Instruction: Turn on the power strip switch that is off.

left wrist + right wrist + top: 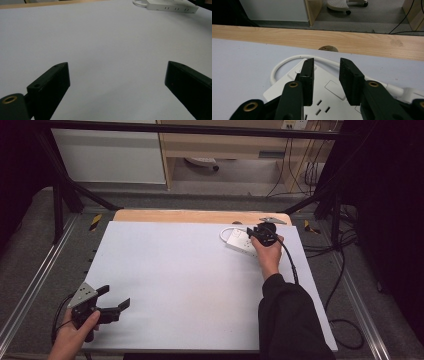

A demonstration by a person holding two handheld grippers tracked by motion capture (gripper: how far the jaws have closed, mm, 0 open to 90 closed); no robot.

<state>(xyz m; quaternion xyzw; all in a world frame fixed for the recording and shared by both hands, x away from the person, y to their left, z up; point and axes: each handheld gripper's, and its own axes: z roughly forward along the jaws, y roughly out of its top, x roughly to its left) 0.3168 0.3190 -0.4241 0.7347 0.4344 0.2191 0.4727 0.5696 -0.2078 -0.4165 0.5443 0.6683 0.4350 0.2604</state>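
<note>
Progress looks early: white power strip (pixel 239 241) lies upper right on the worktop (pixel 175 285), ungrasped. Right tongs (pixel 325 75) hover over it, parted; left tongs (pixel 114 298) wait released, lower left.

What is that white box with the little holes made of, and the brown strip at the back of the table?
The white rectangular power strip looks like smooth, hard plastic: even white, with neatly cut socket slots. Its white looped cord seems rubbery or soft plastic, since it bends in a curve. The light brown strip along the table's far edge looks like pale wood, with visible grain lines and a knot.
</note>
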